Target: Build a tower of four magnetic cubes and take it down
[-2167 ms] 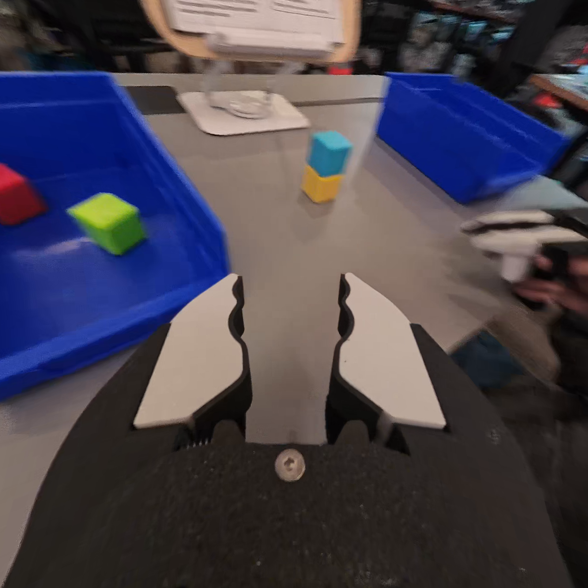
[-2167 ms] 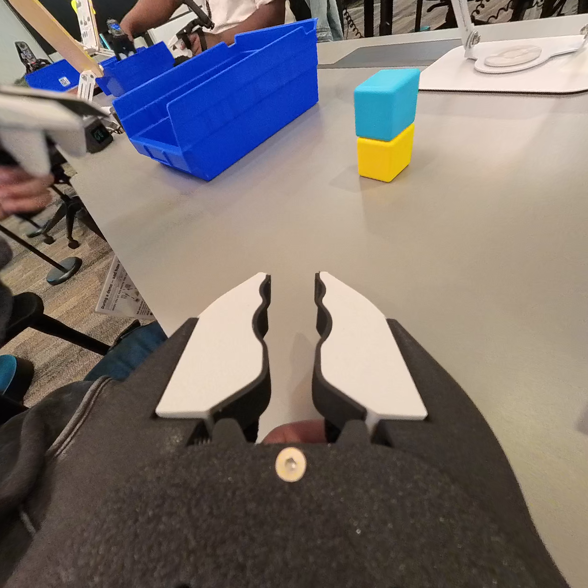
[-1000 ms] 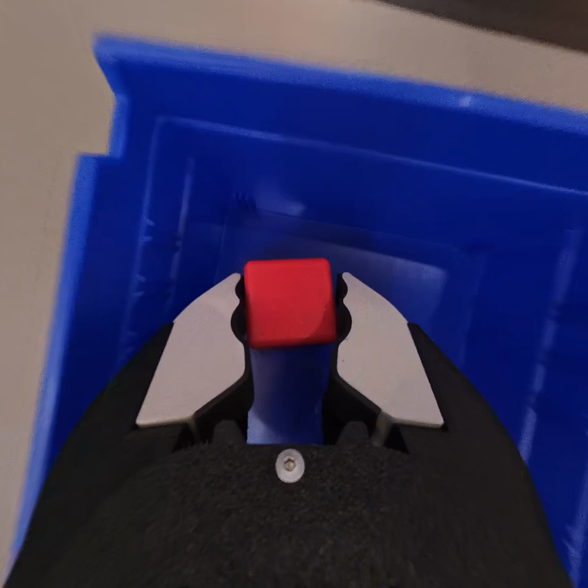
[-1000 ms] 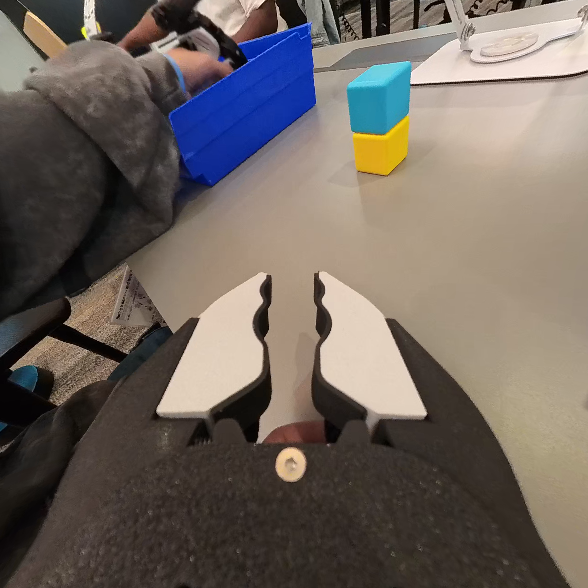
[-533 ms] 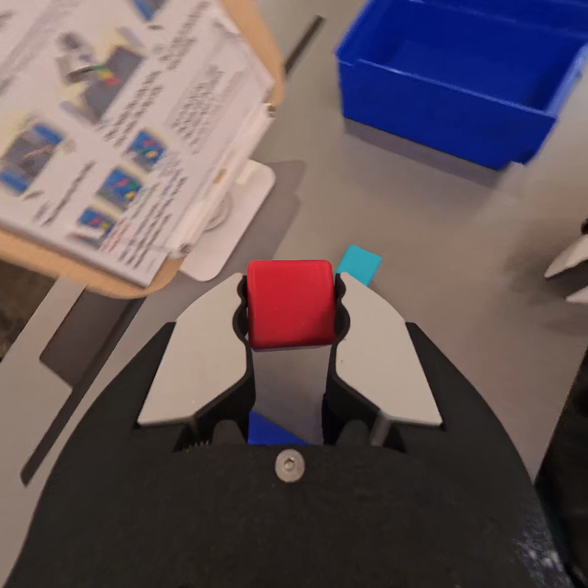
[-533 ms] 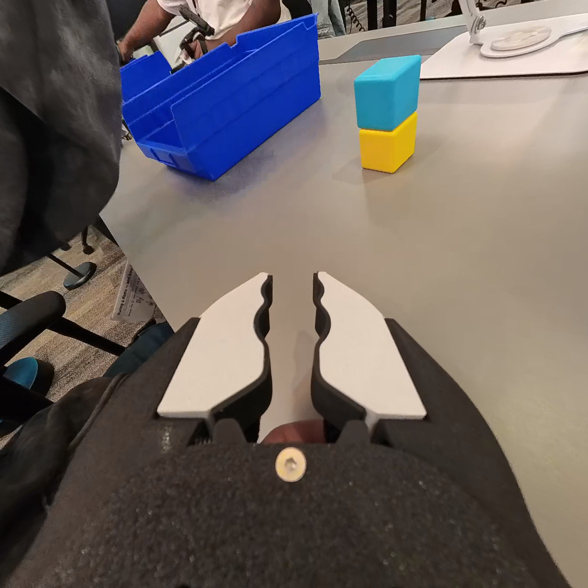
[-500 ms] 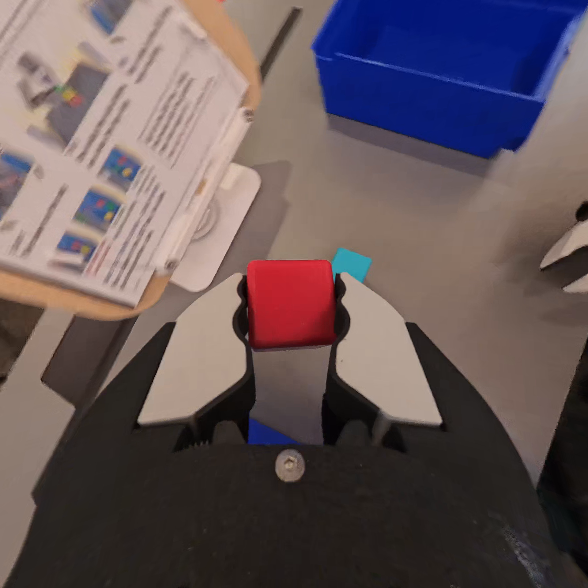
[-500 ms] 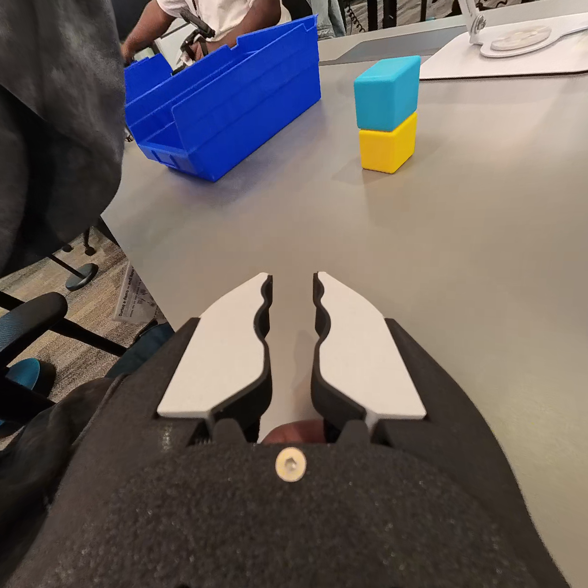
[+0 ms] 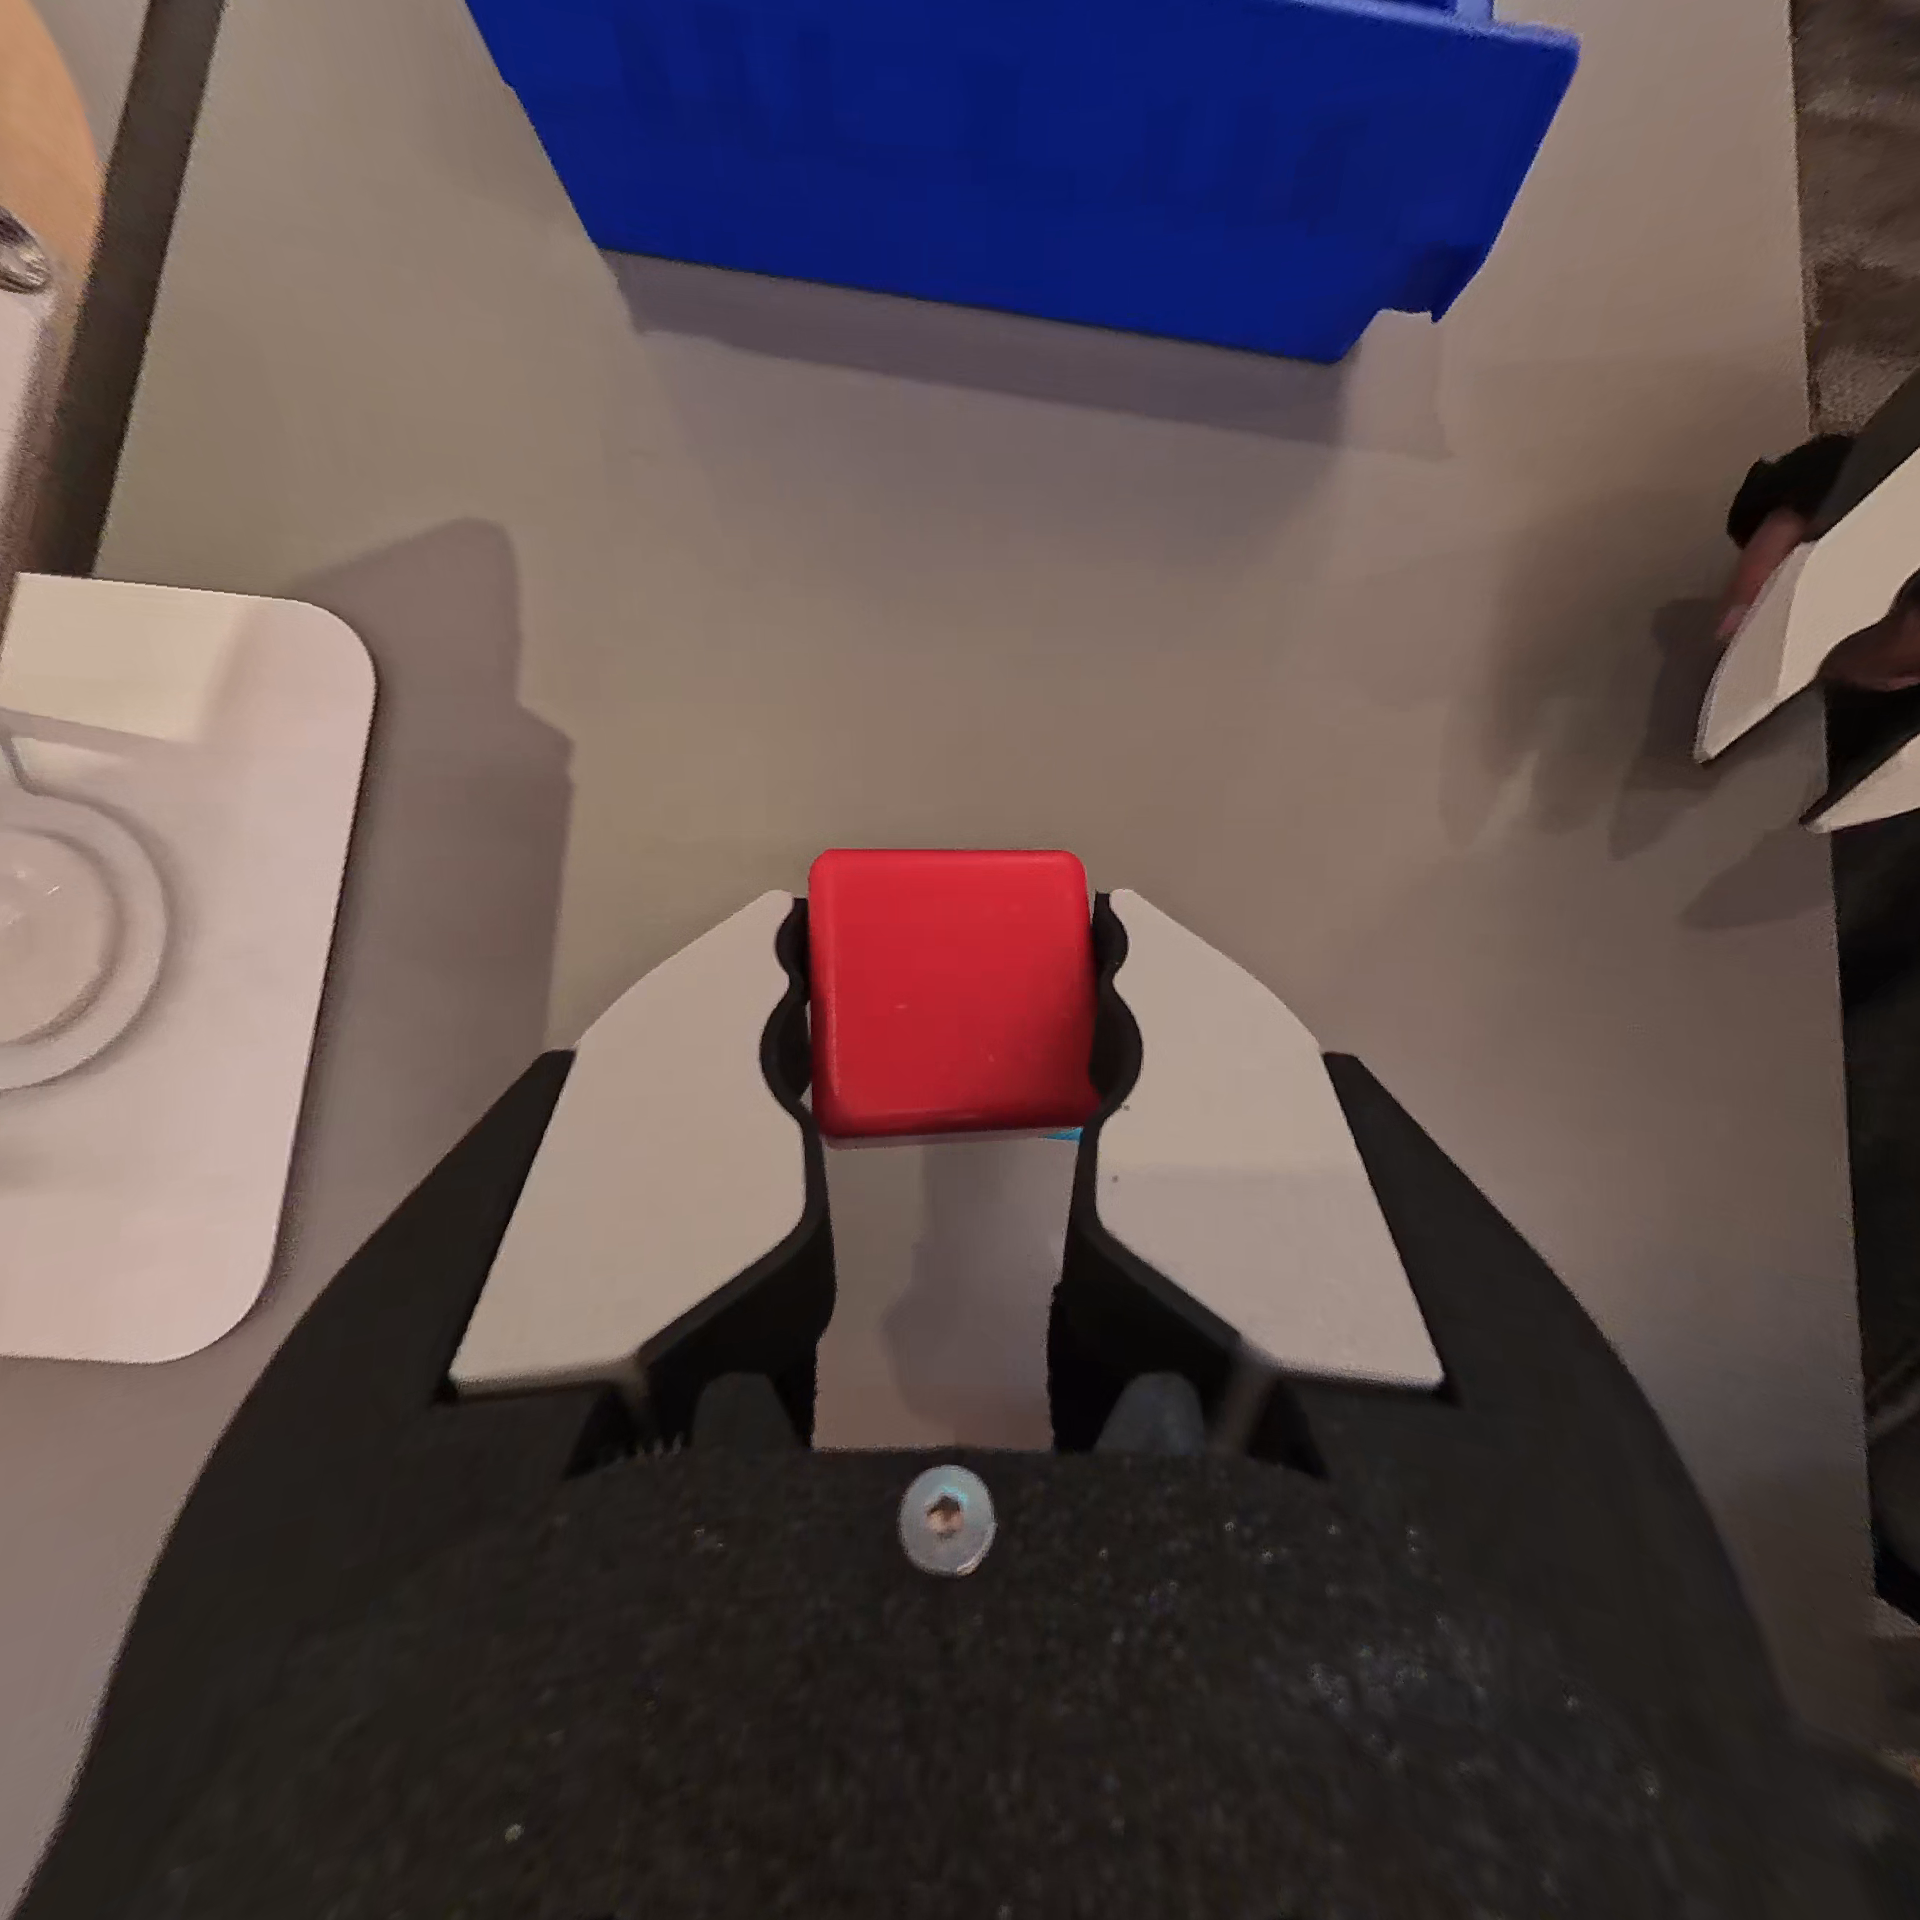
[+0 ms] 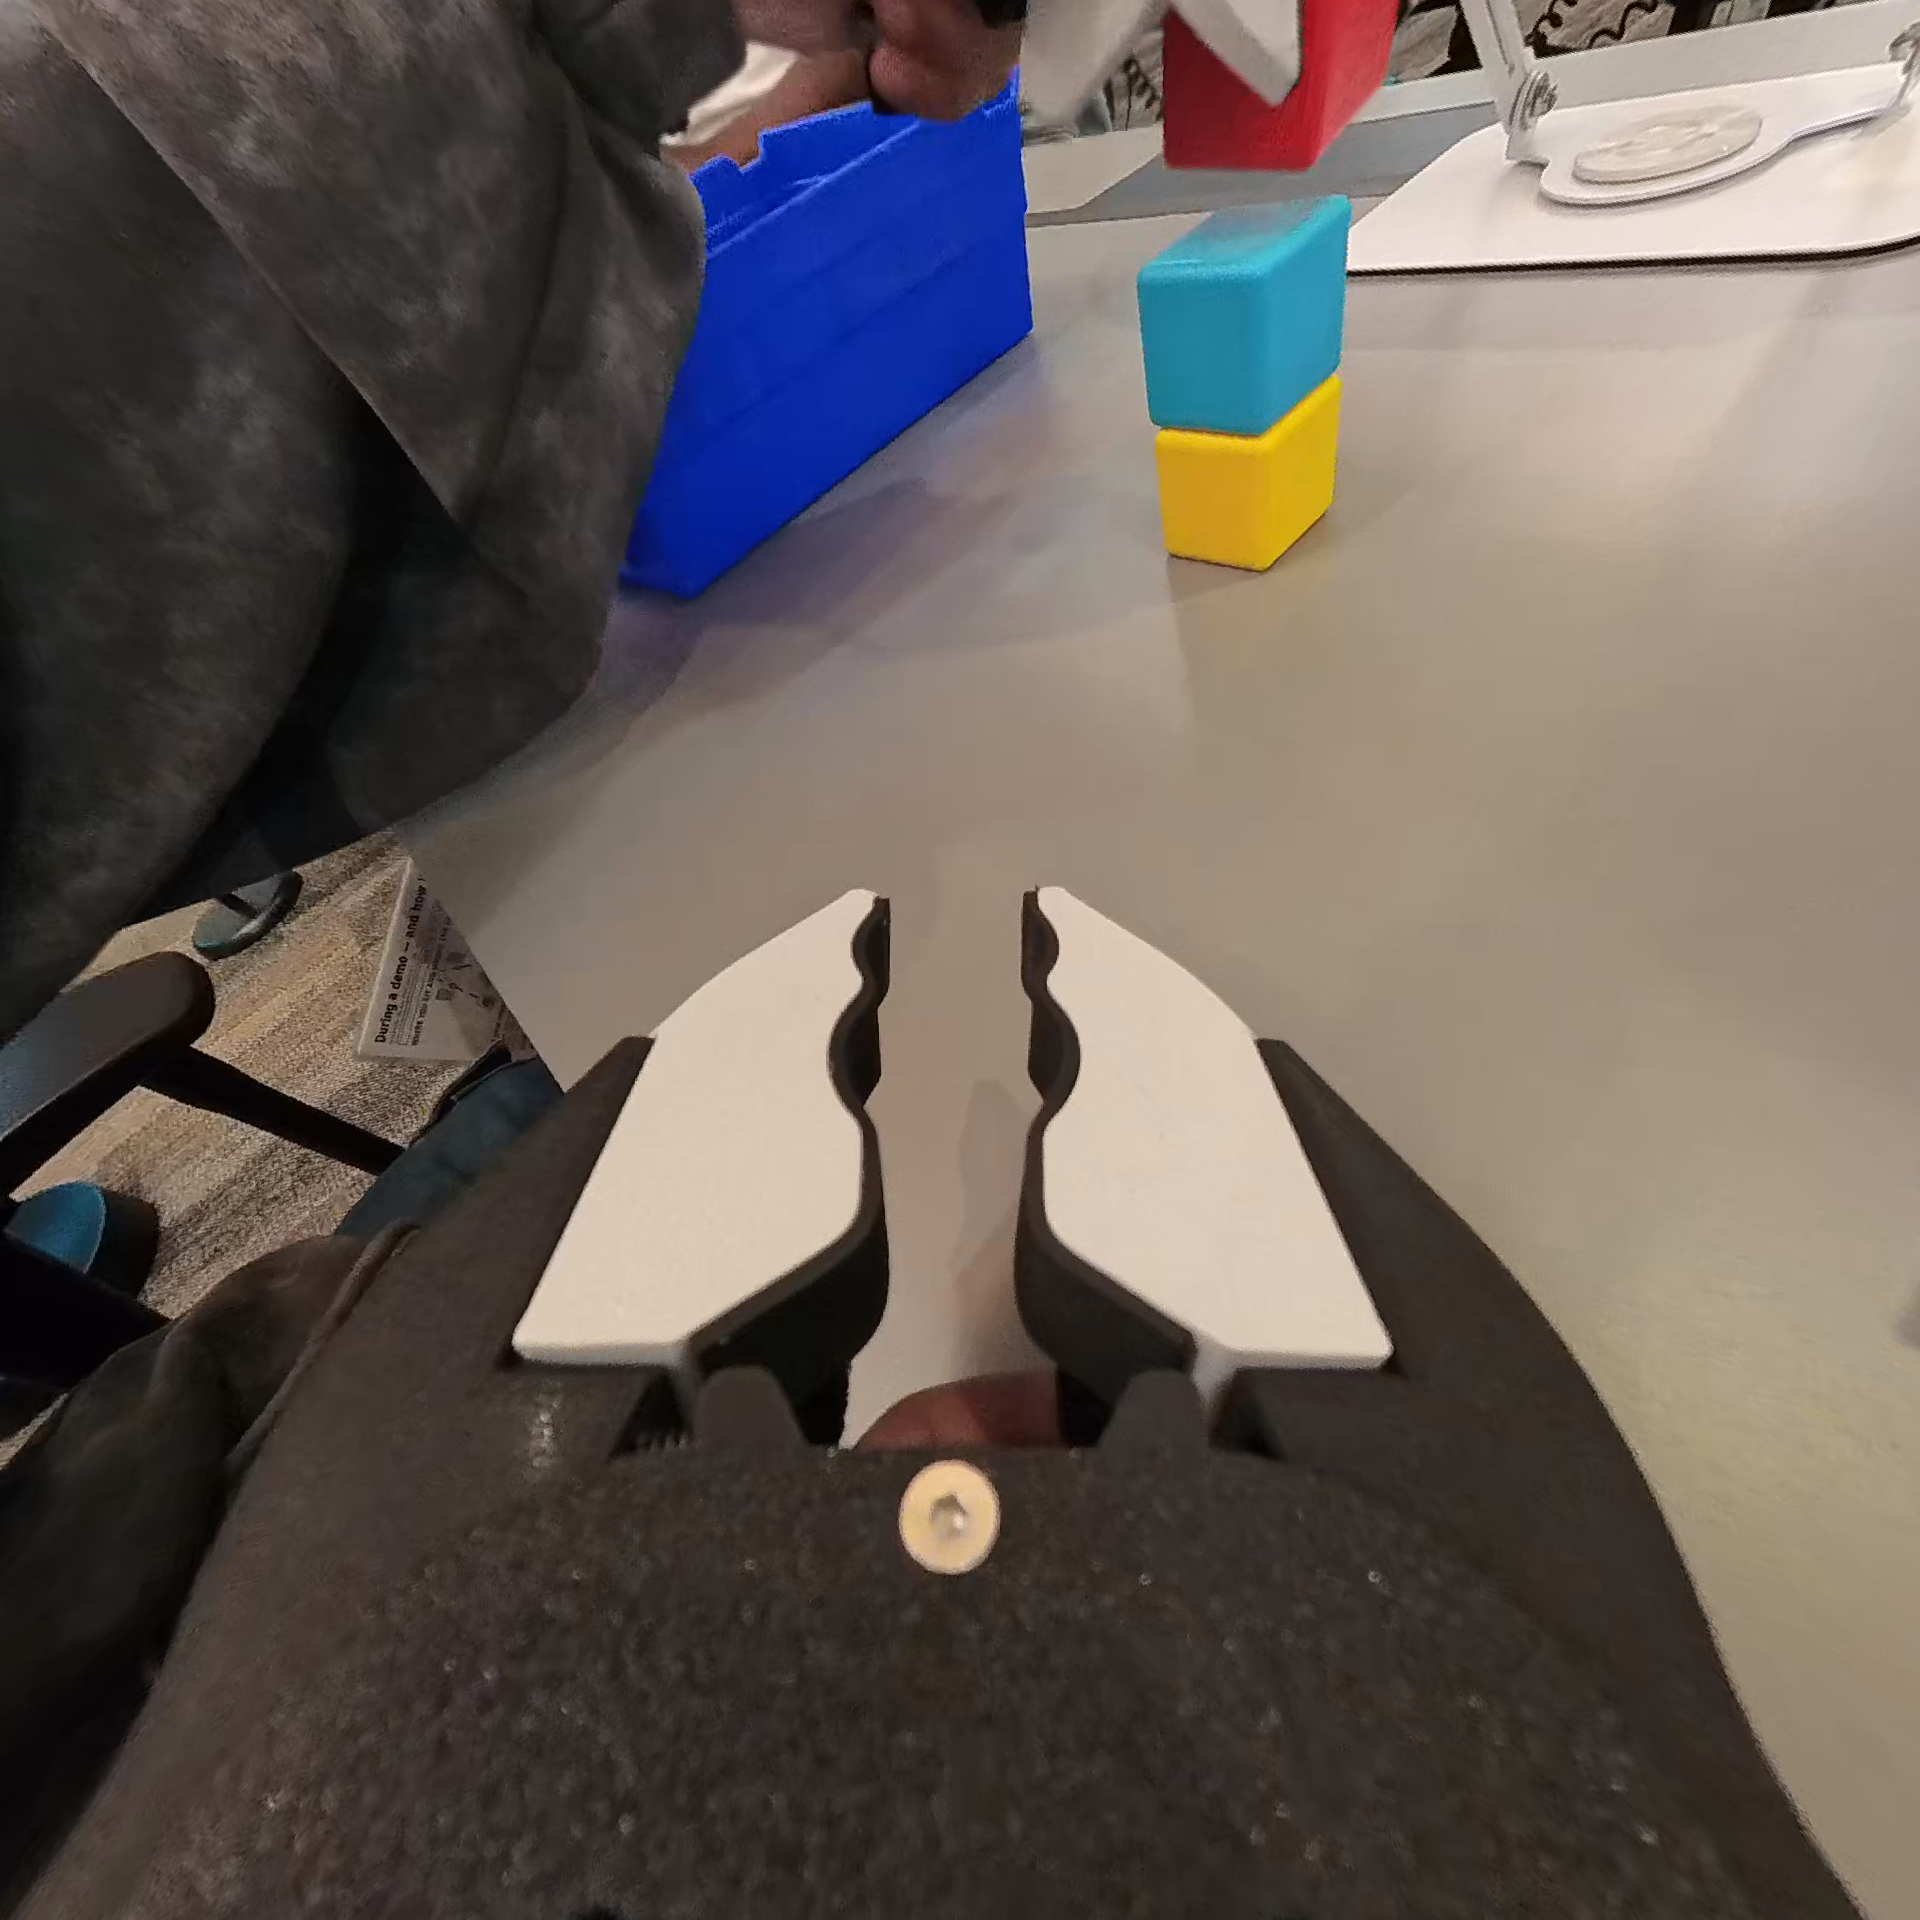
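Left gripper (image 9: 948,987) clamped on red cube (image 9: 951,992), frame centre, directly above teal cube (image 10: 1242,312) on yellow cube (image 10: 1247,473). Right gripper (image 10: 956,904) apart, empty. Cube likely rigid, light; magnets may snap; hold flat side faces.

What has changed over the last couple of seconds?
The left tool went into the blue bin, closed on the red cube and carried it over the cyan cube, not yet touching. The cyan-on-yellow stack and the right tool stayed put.

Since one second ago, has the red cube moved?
Yes. The red cube left the blue bin and now hangs above the stacked cubes.
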### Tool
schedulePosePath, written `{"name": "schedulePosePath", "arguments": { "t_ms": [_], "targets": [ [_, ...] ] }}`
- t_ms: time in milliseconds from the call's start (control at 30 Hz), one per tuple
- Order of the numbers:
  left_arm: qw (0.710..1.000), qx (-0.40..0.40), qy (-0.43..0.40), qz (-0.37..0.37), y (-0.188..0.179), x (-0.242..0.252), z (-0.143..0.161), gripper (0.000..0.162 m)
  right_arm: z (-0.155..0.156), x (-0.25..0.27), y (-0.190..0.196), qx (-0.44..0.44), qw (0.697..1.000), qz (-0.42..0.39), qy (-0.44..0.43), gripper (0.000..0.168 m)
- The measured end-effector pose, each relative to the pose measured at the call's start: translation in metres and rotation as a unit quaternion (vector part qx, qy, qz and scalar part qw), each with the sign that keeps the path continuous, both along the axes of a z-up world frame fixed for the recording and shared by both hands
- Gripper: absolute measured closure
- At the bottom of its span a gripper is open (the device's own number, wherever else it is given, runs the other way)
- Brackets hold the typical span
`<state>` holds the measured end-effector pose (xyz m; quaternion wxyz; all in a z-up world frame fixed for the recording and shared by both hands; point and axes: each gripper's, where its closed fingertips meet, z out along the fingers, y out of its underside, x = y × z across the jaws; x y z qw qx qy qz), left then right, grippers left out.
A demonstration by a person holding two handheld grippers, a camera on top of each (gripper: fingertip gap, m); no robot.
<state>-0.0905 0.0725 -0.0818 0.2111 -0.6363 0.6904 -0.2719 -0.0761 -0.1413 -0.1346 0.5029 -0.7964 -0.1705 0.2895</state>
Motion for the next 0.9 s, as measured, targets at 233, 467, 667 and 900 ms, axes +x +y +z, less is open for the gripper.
{"name": "schedulePosePath", "arguments": {
  "t_ms": [233,467,667,900],
  "targets": [
    [0.999,-0.022,-0.009,-0.036,-0.009,0.0,-0.013,0.112,0.0,0.002,0.0,-0.002,1.0,-0.002,0.007,0.144],
    [0.999,0.0,-0.01,-0.034,-0.012,-0.006,-0.011,0.093,0.0,0.001,0.0,-0.001,1.0,0.0,0.004,0.144],
    [0.997,0.043,-0.047,0.038,-0.013,-0.032,0.055,0.083,0.0,0.001,0.0,-0.002,1.0,0.0,0.006,0.144],
    [0.973,0.182,0.014,0.142,-0.012,-0.145,0.096,0.087,0.0,0.001,-0.001,-0.002,1.0,0.001,0.008,0.144]
  ]
}}
